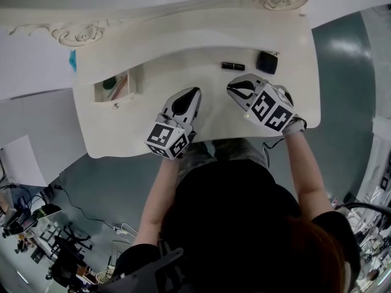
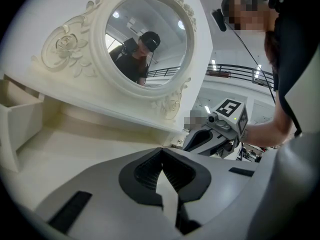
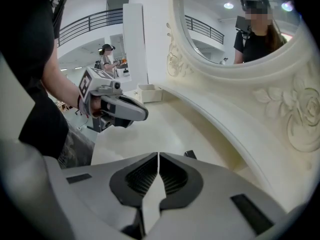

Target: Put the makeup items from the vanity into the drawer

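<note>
Two makeup items lie on the vanity top [image 1: 116, 124], both well to the right of the open drawer [image 1: 135, 81]: a black lipstick tube [image 1: 233, 66] and, farther again from the drawer, a dark compact [image 1: 267, 61]. The drawer itself already holds a green item [image 1: 110, 83]. The right gripper [image 1: 232, 87] hangs near the tube, also right of the drawer, with its jaws pressed together and nothing between them. The left gripper [image 1: 194, 92] sits between the drawer and the right gripper, likewise closed and empty. The oval mirror [image 2: 145, 39] rises behind the drawer. Neither item is yet grasped, so the task appears barely begun. Likely faults: closed jaws brought down on the tube would nudge rather than seize it, and a round tube so pushed may roll away from the drawer toward the vanity's edge. The narrow, partly filled drawer could also leave an item caught on its rim.
</note>
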`<state>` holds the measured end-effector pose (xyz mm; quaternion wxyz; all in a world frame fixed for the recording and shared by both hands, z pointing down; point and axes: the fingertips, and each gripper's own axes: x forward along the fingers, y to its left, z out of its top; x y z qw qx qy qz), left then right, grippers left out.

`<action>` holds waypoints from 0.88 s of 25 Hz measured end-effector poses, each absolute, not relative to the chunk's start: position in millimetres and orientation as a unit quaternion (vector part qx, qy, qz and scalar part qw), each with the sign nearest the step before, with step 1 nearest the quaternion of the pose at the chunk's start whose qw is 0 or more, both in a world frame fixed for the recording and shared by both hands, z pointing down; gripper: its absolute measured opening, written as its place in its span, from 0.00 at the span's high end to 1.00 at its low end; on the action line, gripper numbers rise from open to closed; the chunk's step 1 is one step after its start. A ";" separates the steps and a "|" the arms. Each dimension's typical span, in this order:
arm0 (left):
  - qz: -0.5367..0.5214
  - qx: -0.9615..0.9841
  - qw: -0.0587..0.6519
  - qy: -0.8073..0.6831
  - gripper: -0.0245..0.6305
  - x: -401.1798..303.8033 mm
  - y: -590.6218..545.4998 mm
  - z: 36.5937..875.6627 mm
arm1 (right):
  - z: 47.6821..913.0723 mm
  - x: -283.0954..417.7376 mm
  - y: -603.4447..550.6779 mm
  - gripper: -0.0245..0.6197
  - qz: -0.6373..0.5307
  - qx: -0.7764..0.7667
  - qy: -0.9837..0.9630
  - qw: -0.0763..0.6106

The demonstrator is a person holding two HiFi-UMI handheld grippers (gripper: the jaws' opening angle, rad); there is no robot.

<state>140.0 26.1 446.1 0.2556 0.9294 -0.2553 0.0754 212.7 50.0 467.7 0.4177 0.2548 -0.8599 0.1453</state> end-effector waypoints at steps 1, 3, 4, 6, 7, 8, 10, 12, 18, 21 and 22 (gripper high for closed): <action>0.078 0.931 0.254 -0.252 0.94 144.7 27.5 446.7 | 469.6 220.7 46.7 0.92 0.143 0.267 -0.854 0.422; 0.084 0.934 0.247 -0.245 0.94 154.2 31.0 447.4 | 473.7 236.2 38.6 0.92 0.136 0.292 -0.842 0.432; 0.087 0.935 0.244 -0.241 0.94 158.6 32.6 447.8 | 476.3 242.9 34.8 0.91 0.134 0.302 -0.837 0.435; 0.089 0.936 0.243 -0.238 0.94 165.3 34.1 449.2 | 483.0 253.9 28.6 0.80 0.136 0.314 -0.830 0.441; 0.089 0.936 0.244 -0.238 0.94 167.7 34.1 450.0 | 486.9 258.4 26.0 0.75 0.139 0.317 -0.827 0.443; 0.089 0.935 0.245 -0.240 0.94 169.6 33.9 450.8 | 491.4 262.5 23.4 0.74 0.143 0.319 -0.825 0.444; 0.090 0.934 0.245 -0.242 0.94 172.0 33.4 451.9 | 500.9 269.1 17.8 0.74 0.151 0.322 -0.820 0.448; 0.091 0.934 0.245 -0.244 0.94 172.4 32.9 452.3 | 509.4 273.8 12.0 0.74 0.155 0.322 -0.815 0.455; 0.095 0.929 0.249 -0.258 0.94 161.0 31.3 456.0 | 524.1 271.3 5.1 0.74 0.162 0.298 -0.811 0.476; 0.093 0.926 0.252 -0.265 0.94 153.0 30.9 455.6 | 527.2 264.5 9.0 0.80 0.155 0.276 -0.813 0.488; 0.092 0.925 0.254 -0.267 0.94 149.6 30.8 455.0 | 526.9 261.4 10.5 0.80 0.153 0.269 -0.814 0.491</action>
